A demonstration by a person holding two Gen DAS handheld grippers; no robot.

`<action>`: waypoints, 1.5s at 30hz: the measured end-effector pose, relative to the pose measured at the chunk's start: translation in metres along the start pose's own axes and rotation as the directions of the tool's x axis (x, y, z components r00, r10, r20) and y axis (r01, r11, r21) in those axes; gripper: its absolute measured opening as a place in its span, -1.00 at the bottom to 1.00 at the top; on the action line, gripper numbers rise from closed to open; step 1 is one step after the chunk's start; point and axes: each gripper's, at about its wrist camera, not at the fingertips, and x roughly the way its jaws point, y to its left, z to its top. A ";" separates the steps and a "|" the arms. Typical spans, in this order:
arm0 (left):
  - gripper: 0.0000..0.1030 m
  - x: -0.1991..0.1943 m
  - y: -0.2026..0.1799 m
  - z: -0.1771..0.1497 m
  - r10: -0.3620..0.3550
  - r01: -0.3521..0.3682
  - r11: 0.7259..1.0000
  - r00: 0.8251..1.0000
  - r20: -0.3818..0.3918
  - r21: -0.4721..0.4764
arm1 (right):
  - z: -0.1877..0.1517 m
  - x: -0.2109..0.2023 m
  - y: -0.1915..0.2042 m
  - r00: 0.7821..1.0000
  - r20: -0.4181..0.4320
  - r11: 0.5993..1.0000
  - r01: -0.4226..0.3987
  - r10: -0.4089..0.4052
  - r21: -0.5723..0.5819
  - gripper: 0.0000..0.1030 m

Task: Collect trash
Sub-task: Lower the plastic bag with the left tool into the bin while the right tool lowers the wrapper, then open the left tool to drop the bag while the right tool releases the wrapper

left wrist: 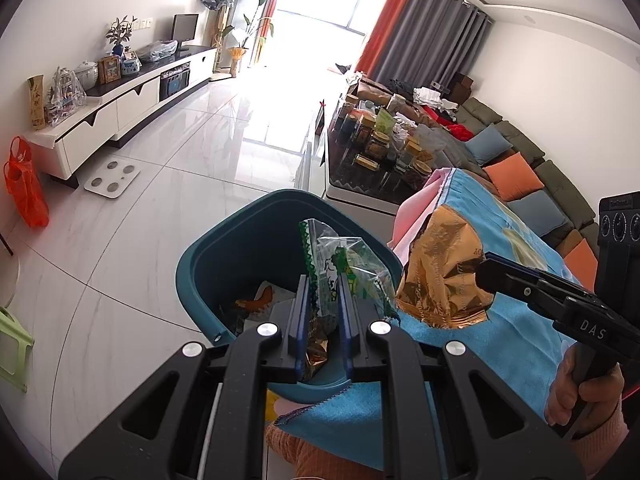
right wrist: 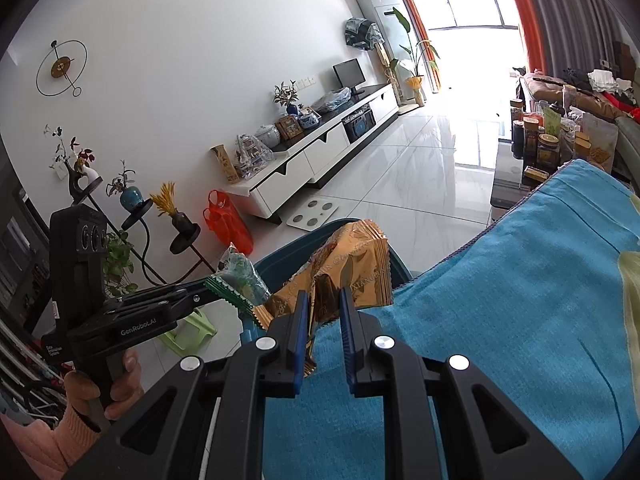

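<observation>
White floor tiles [left wrist: 160, 216] run toward a bright window, with a low white TV cabinet [left wrist: 132, 100] along the far wall and a grey sofa [left wrist: 532, 168] with orange and blue cushions on the other side. Nearer, a blue cloth [left wrist: 500, 336] covers the surface in front of the person, and a dark teal trash bin [left wrist: 248, 236] stands on the floor against its edge, with some scraps already lying in its bottom.

2 claws show, each carried by a hand. Seen from its own camera, the left claw [left wrist: 323, 312] is clenched on a clear plastic bag with green print [left wrist: 340, 264], which hangs above the open mouth of the bin. From the right wrist view, the same green bag [right wrist: 240, 280] juts from that claw's tip, beside the bin rim [right wrist: 280, 258].

Across from it, the right claw [right wrist: 325, 312] is clamped on a crumpled gold foil wrapper [right wrist: 352, 268]. In the left wrist view this gold wrapper [left wrist: 440, 272] hangs just beside the right side of the bin's rim, over the edge of the blue cloth. A hand [left wrist: 576, 392] in a pink sleeve grips the handle of that tool.
</observation>
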 end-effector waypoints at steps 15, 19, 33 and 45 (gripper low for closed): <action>-0.74 0.006 0.003 -0.001 0.013 -0.013 1.000 1.000 -0.004 -0.017 | 0.001 0.007 0.000 1.000 -0.010 1.000 -0.002 0.002 0.002 -0.72; -0.74 0.007 0.003 -0.002 0.016 -0.017 1.000 1.000 -0.004 -0.021 | -0.001 0.010 0.000 1.000 -0.014 1.000 -0.001 0.001 0.001 -0.72; -0.73 0.017 0.004 -0.003 0.044 -0.045 0.998 0.999 -0.020 -0.039 | -0.003 0.032 -0.002 0.999 -0.049 1.000 0.012 -0.012 -0.002 -0.72; -0.73 0.026 0.008 -0.003 0.071 -0.073 0.996 0.997 -0.035 -0.056 | 0.004 0.046 0.002 0.996 -0.083 1.000 0.028 -0.028 -0.005 -0.72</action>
